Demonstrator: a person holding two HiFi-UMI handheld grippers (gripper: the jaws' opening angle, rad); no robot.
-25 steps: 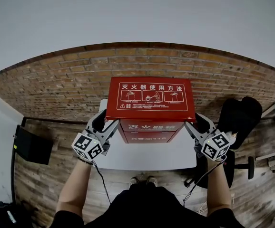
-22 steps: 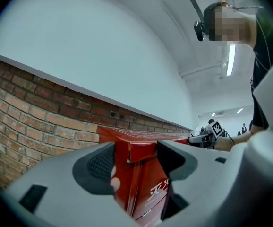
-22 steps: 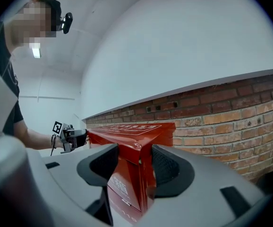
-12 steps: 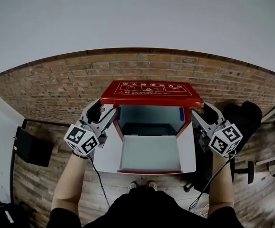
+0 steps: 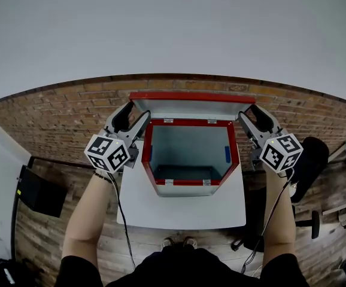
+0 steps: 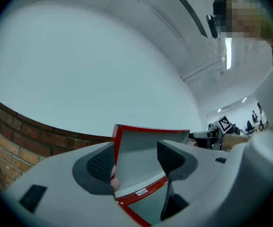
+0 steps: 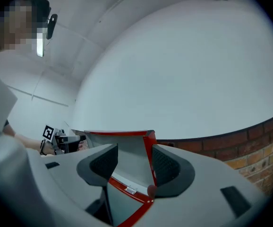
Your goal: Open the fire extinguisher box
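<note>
Red fire extinguisher box (image 5: 187,183), lid (image 5: 188,108) upright: I judge opening done, only withdrawal left; left gripper (image 5: 134,113) and right gripper (image 5: 250,112) straddle the lid's side edges, jaws spread, unclamped

Bright even light; sharp focus; strong fisheye distortion, dark corners.

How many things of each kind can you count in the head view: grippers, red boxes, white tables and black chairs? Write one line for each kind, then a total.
Grippers: 2, the left gripper and the right gripper
Red boxes: 1, the fire extinguisher box
White tables: 1, the table under the box
Black chairs: 1, the chair at the right
Total: 5
</note>
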